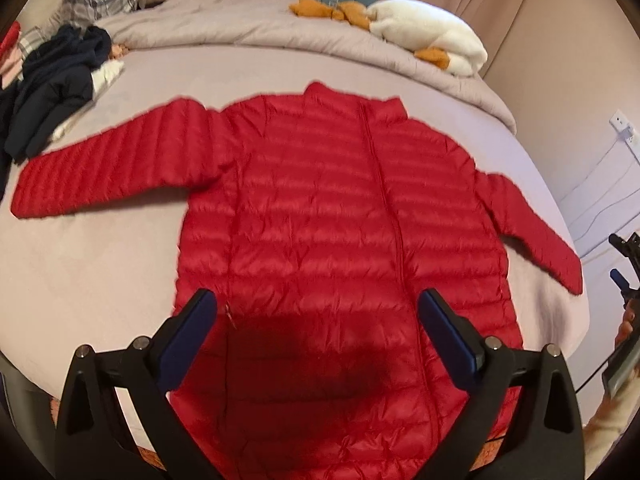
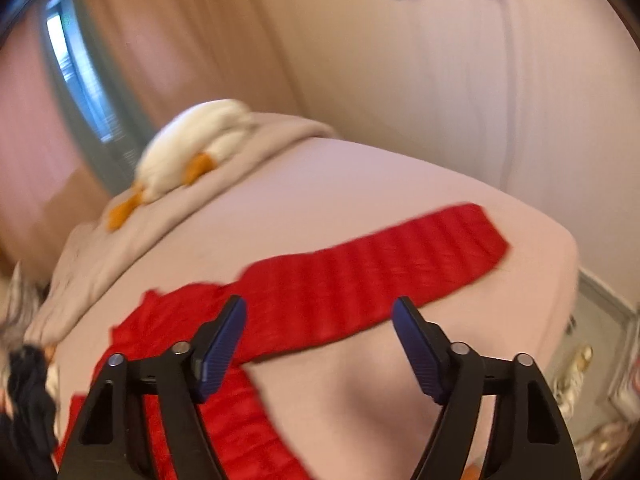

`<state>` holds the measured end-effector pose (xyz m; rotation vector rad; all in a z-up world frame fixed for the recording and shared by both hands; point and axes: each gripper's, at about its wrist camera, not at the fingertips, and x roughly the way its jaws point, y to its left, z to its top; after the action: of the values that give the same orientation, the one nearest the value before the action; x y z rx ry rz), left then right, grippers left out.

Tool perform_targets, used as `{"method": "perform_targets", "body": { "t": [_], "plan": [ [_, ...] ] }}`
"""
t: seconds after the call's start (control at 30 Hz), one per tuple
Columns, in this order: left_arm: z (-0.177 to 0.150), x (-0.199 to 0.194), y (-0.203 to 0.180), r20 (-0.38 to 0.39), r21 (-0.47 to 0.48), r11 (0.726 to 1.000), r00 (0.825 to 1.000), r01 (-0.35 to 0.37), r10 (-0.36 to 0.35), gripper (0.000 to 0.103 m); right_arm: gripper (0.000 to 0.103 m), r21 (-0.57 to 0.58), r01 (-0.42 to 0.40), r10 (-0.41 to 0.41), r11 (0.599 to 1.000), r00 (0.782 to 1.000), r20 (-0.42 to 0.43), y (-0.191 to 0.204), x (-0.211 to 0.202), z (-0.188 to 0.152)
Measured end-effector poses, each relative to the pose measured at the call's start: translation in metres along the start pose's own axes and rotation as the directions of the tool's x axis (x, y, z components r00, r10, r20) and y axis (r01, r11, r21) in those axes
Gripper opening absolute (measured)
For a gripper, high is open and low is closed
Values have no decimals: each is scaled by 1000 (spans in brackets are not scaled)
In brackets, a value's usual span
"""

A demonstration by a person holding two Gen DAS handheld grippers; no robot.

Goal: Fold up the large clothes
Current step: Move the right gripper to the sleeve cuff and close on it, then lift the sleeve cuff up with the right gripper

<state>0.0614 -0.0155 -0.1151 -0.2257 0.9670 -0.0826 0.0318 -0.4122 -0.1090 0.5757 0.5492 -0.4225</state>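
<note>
Both open grippers, left gripper (image 1: 316,304) and right gripper (image 2: 318,312), hover over unlabelled red jacket (image 1: 320,200).

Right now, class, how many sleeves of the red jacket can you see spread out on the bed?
2. The left sleeve stretches toward the dark clothes; the right sleeve angles to the bed's other edge. Neither is folded in yet.

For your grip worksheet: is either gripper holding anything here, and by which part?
Nothing is held. The left gripper and right gripper are both open above the red quilted puffer jacket, spread flat on the bed.
</note>
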Motion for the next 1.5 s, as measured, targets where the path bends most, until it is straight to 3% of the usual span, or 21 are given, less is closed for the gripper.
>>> {"method": "perform_targets", "body": {
  "t": [0.17,0.4,0.53,0.8,0.87,0.93,1.0,1.07,1.3,1.5],
  "plan": [
    [-7,16,4,-40,-14,1000,999,0,-1,97,65,138,89,-86,986,996,-29,-54,30,10],
    [-10,33,15,-89,-61,998,996,-25,20,96,59,337,128,-90,933,988,-125,-113,78,7],
    [-9,34,21,-91,-81,996,995,-41,34,96,55,393,182,-127,901,979,-162,-134,94,2],
    [4,24,27,-43,-99,994,998,-47,43,96,54,482,140,-83,865,987,-138,-149,106,11],
    [7,21,28,-29,-104,994,999,-41,39,96,50,482,133,-79,866,988,-130,-150,110,13],
    [10,17,28,-13,-108,994,999,-35,33,96,38,464,139,-91,875,988,-125,-152,114,15],
    [12,11,29,9,-110,994,1000,-27,28,96,18,444,143,-96,884,987,-128,-151,118,17],
    [15,5,30,28,-113,993,999,-27,30,96,8,435,139,-97,890,988,-117,-156,118,20],
    [25,-25,34,119,-102,994,992,-26,38,96,5,307,49,-64,950,997,37,-120,56,56],
    [34,-49,42,196,-118,993,980,3,20,96,5,135,-34,11,990,985,170,-59,-6,91]
  ]
}}
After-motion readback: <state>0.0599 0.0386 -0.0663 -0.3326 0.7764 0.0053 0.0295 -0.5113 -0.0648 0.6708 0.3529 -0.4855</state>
